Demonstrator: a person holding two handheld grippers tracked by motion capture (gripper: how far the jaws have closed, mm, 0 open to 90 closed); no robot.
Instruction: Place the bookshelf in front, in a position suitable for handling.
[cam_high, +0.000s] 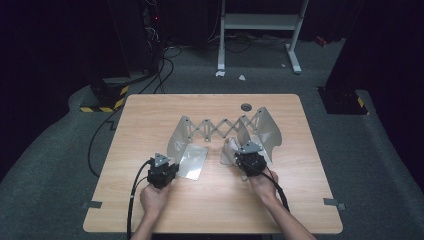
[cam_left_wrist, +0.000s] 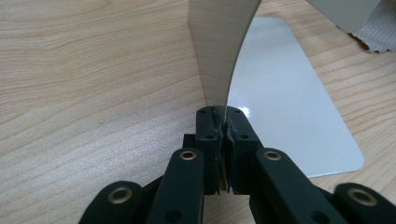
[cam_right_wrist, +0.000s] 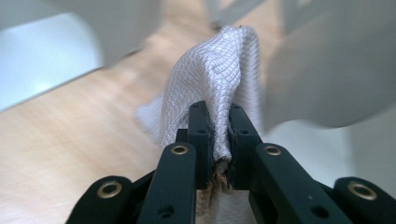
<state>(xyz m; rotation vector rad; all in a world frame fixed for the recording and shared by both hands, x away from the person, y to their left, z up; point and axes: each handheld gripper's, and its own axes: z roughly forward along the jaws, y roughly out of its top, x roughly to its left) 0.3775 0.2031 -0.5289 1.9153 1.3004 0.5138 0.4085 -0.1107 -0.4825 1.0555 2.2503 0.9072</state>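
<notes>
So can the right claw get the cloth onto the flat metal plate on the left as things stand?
Probably yes. The right claw is shut on the cloth, and bare table lies between it and the plate. The left claw grips that plate's upright edge, off to the side.

Wooden table (cam_high: 210, 210), floor cables (cam_high: 167, 65)

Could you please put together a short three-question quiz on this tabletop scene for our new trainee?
1. True or false: the right gripper is clamped on a white cloth.
2. What is pinched between the jaws of the left gripper? A) a cable B) the upright metal end plate of the folding rack C) the cloth
3. In the high view, what joins the two end plates of the rack?

Key:
1. True; the checked fabric bunches between the jaws.
2. B; the thin plate's edge sits between closed jaws.
3. A zigzag scissor lattice, stretched between them on the wooden table.
</notes>
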